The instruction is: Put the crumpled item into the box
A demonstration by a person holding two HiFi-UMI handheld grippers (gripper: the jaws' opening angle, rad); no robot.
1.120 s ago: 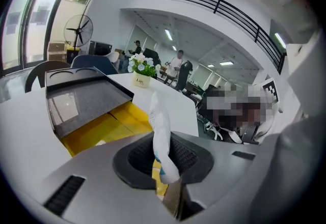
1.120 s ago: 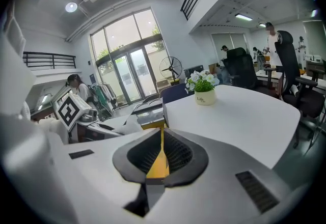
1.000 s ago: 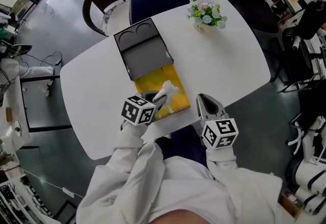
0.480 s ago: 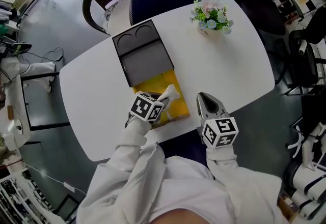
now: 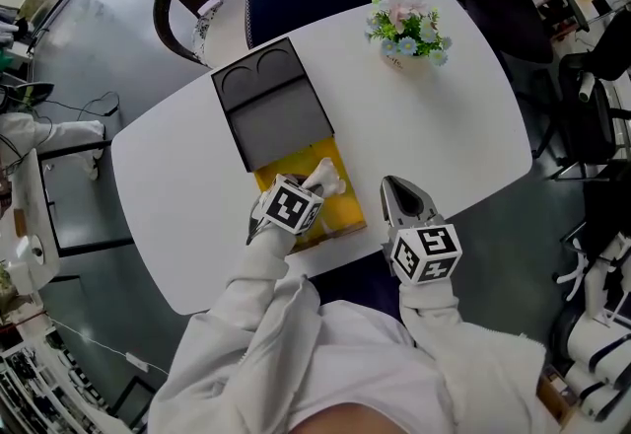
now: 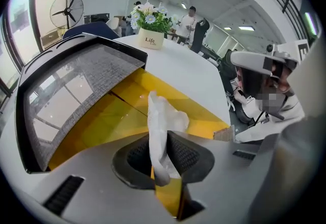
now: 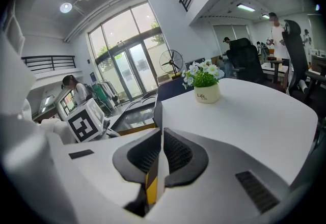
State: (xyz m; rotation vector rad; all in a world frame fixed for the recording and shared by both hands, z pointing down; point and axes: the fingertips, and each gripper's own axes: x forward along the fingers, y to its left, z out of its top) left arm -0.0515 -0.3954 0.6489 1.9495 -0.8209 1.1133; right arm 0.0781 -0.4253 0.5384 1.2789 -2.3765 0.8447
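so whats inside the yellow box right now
Only bare yellow floor shows in the box; nothing visible lies in it. The crumpled tissue is pinched between the fingers of the left gripper, over the box. That gripper covers the box's near end.

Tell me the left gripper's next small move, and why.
Probably open the left gripper wider and let the crumpled tissue drop. It is pinched between the jaws, which have just been opening slightly, and it hangs over the yellow floor of the open box, so releasing should land it inside.
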